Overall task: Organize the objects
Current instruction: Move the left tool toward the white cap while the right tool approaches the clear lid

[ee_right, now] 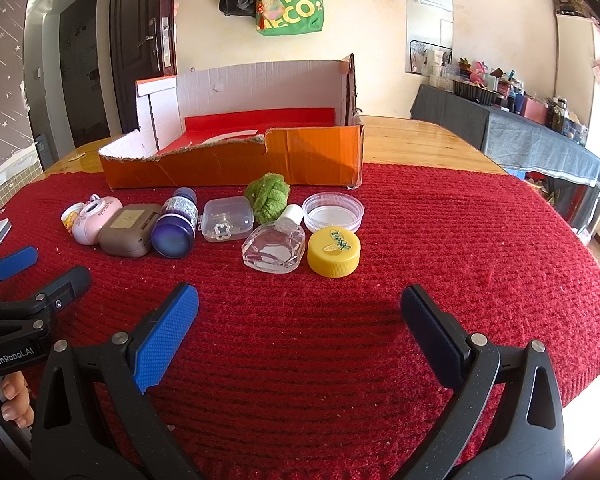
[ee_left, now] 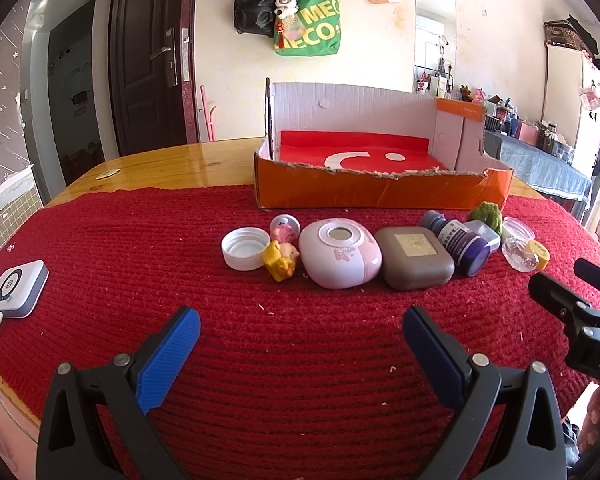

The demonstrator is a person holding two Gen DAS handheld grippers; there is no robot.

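Note:
A row of small objects lies on the red knitted cloth before an open orange cardboard box: a white cap, a yellow figurine, a pink oval case, a grey-brown case, a purple bottle on its side. The right wrist view adds a clear plastic box, a green fuzzy lump, a clear glass bottle, a clear lid and a yellow cap. My left gripper and right gripper hover open and empty, short of the row.
A white and grey square device with a cable lies at the cloth's left edge. The wooden table shows behind the cloth. A dark door and hanging bags are on the far wall. A cluttered side table stands right.

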